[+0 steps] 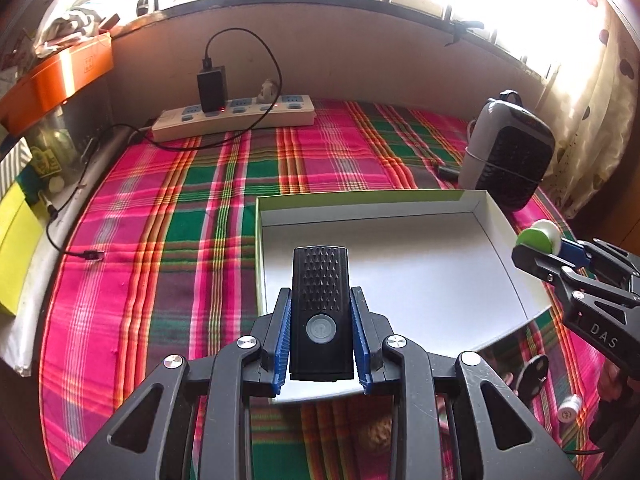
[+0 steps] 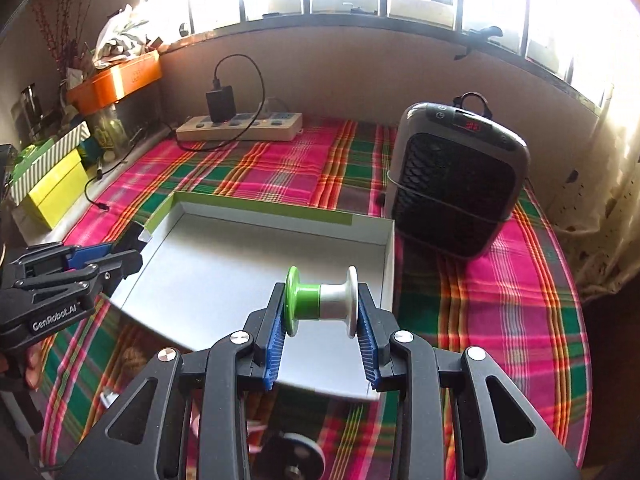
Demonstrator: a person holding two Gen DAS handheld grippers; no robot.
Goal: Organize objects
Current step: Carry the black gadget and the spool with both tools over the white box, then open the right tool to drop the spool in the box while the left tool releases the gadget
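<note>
Left wrist: my left gripper (image 1: 322,334) jaws clamp a black device (image 1: 320,312), over the near edge of the empty white box (image 1: 400,276) ahead. Right wrist: right gripper (image 2: 322,320) jaws pinch a green-white spool (image 2: 322,300) above the box. Nothing placed; both drops remain.

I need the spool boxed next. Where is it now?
The green-and-white spool is clamped in the right gripper, above the white box's right side, near the heater.
</note>
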